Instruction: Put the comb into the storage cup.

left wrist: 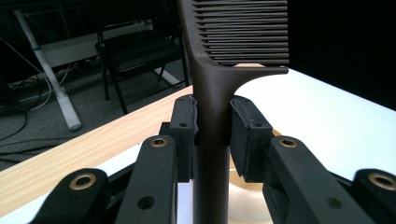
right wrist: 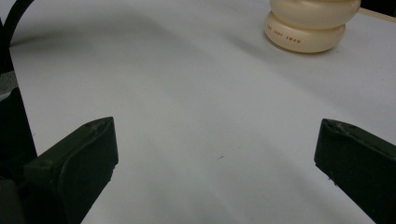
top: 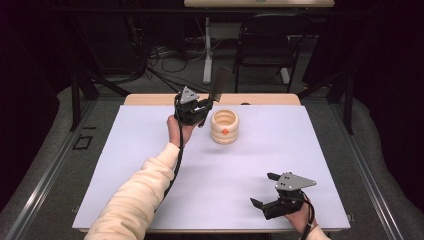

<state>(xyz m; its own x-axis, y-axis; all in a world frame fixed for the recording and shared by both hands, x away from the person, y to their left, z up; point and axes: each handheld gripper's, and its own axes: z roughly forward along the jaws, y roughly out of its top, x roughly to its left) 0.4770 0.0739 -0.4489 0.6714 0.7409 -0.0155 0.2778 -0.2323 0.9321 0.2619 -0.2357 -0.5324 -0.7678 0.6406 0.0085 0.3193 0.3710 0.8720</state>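
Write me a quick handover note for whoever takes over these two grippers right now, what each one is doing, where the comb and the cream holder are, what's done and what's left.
Left gripper: jaws shut on the handle of the black comb, teeth end up, held just left of the cream ribbed holder.
Right gripper: jaws wide open, nothing in them, low over the white mat near the front right corner.
Done: comb is picked up.
Left: probably the comb goes into the holder; its handle end still hangs outside the rim.

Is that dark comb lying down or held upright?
Upright. The left hand-held gripper clamps the comb by its handle, teeth end up, beside the cream holder.
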